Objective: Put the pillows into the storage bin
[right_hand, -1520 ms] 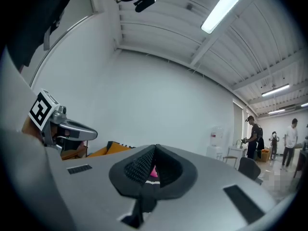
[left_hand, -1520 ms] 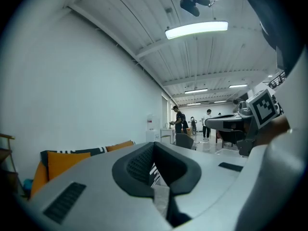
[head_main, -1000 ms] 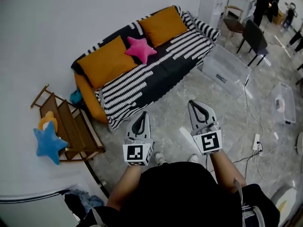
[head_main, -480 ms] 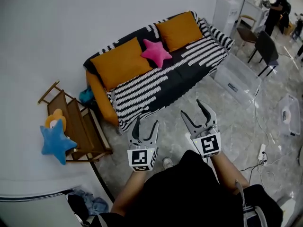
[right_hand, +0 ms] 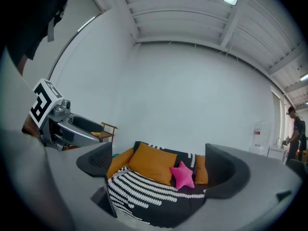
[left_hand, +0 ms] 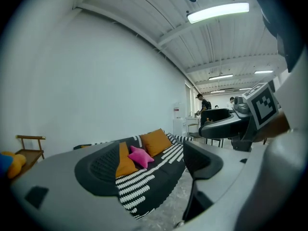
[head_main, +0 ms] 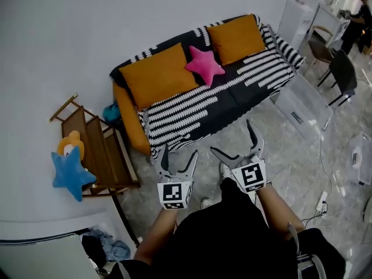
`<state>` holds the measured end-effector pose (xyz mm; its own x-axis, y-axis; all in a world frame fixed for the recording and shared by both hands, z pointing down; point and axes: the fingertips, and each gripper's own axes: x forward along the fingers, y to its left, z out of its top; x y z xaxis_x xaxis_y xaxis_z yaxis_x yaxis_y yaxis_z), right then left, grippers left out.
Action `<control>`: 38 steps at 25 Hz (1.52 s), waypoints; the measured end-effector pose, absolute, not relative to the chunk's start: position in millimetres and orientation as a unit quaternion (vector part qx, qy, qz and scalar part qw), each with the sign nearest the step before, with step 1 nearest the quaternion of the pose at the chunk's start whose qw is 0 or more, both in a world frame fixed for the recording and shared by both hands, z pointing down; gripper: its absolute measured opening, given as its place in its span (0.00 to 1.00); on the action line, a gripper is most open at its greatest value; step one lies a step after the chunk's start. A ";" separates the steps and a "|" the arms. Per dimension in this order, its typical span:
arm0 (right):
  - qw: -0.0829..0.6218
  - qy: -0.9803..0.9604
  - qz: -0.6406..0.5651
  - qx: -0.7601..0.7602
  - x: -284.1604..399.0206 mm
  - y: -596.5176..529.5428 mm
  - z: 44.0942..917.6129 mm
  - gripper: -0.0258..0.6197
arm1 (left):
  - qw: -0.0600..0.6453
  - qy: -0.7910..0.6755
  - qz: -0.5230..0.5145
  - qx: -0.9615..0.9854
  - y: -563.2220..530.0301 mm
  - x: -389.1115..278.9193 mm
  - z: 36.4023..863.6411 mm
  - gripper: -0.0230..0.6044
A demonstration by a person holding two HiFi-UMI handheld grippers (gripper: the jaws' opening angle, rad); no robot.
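Two orange pillows lie on a black-and-white striped sofa, one at the left and one at the right, with a pink star pillow between them. The clear storage bin stands on the floor right of the sofa. My left gripper and right gripper hover over the floor in front of the sofa. Both sets of jaws are opening, with nothing between them. The gripper views show the sofa ahead, the pink star between the jaws in the distance.
A wooden rack stands left of the sofa with a blue star pillow and an orange plush against it. Dark chairs and a person are at the far right. A cable and power strip lie on the floor.
Both grippers went from shut to wide open. The view shifted, so the sofa now sits more to the right and nearer in the head view.
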<state>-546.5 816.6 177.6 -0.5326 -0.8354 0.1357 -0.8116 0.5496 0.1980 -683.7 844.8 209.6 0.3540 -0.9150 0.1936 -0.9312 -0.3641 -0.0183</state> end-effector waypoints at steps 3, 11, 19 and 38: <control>0.108 -0.881 -0.049 0.457 -543.7 779.8 180.4 0.97 | 0.054 -0.573 0.098 0.812 813.5 -683.7 214.5 0.66; 0.113 -0.910 -0.042 0.398 -542.4 668.3 184.4 0.97 | 0.069 -0.614 0.118 0.777 722.5 -681.8 217.2 0.66; 0.115 -0.931 -0.033 0.344 -540.2 578.2 193.7 0.97 | 0.086 -0.649 0.133 0.744 643.7 -673.5 224.4 0.66; 0.114 -0.950 0.012 0.291 -573.0 457.7 227.6 0.97 | 0.099 -0.706 0.122 0.691 549.8 -713.5 245.0 0.66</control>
